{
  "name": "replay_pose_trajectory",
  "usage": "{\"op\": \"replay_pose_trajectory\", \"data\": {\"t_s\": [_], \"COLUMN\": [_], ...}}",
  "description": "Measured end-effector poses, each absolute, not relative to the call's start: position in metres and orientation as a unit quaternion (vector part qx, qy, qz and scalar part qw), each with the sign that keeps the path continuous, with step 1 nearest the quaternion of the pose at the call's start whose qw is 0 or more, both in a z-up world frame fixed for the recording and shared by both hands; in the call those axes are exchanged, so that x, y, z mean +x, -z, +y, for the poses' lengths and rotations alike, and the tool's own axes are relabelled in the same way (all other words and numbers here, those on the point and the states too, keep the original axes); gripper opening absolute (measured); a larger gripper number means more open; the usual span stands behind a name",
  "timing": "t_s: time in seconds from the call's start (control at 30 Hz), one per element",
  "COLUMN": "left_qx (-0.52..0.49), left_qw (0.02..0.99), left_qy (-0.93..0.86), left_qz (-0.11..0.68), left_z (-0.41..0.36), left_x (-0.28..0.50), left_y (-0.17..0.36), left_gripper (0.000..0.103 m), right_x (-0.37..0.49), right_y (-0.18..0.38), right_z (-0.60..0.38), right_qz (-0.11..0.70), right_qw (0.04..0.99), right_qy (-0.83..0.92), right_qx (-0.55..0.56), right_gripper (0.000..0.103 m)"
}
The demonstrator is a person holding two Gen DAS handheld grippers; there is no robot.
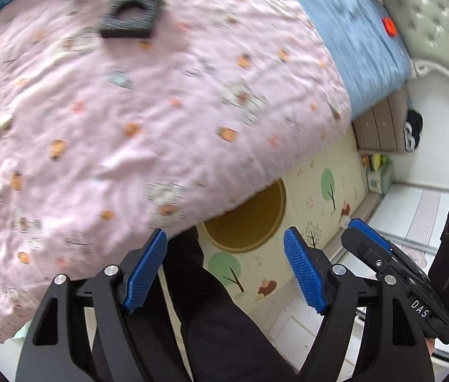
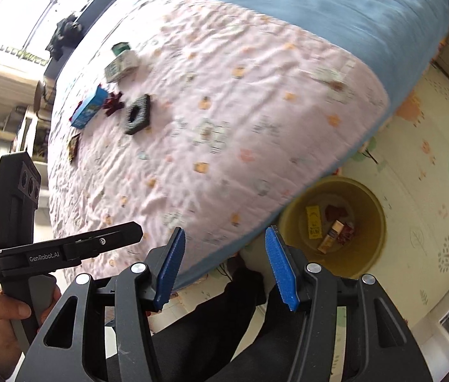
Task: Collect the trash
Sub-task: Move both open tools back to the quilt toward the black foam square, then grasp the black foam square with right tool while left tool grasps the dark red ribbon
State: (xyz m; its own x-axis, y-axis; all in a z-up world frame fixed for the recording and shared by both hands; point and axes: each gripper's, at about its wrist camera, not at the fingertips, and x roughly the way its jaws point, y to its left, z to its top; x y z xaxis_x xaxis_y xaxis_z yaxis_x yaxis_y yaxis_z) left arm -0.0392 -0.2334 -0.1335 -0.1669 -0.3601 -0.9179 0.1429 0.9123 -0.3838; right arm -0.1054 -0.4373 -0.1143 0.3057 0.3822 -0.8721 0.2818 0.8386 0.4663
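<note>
**Both tongs empty above the bed's edge**

Blue-padded jaws of my right gripper (image 2: 224, 267) and left gripper (image 1: 224, 273) stand apart, holding nothing. Below them, a yellow bin (image 2: 364, 197) on the play mat (image 2: 422, 222) holds a few wrappers. Trash remains on the pink quilt (image 2: 224, 111): a black foam ring (image 2: 137, 114), blue carton (image 2: 89, 108), dark red wrapper (image 2: 113, 102)

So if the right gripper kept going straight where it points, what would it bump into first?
Probably the pink quilt near its hanging edge. The right gripper is open and empty; depth is hard to judge.
</note>
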Motion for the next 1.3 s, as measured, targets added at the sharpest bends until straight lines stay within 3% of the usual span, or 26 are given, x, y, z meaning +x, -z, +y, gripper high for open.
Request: {"op": "replay_pose_trajectory", "data": {"t_s": [0.53, 1.23, 1.3], "left_qx": [-0.158, -0.235, -0.237], "left_qw": [0.696, 0.663, 0.66], "left_qy": [0.107, 0.021, 0.018], "left_qz": [0.692, 0.711, 0.713], "left_z": [-0.088, -0.092, -0.094], "left_x": [0.054, 0.149, 0.157], "left_y": [0.119, 0.185, 0.189], "left_gripper": [0.081, 0.082, 0.082], "right_x": [0.023, 0.172, 0.177], "right_y": [0.103, 0.2, 0.208], "right_z": [-0.318, -0.308, -0.307], "right_qz": [0.589, 0.654, 0.661], "right_qw": [0.778, 0.736, 0.731], "right_qy": [-0.073, -0.07, -0.069], "right_qx": [0.207, 0.161, 0.155], "right_gripper": [0.052, 0.051, 0.046]}}
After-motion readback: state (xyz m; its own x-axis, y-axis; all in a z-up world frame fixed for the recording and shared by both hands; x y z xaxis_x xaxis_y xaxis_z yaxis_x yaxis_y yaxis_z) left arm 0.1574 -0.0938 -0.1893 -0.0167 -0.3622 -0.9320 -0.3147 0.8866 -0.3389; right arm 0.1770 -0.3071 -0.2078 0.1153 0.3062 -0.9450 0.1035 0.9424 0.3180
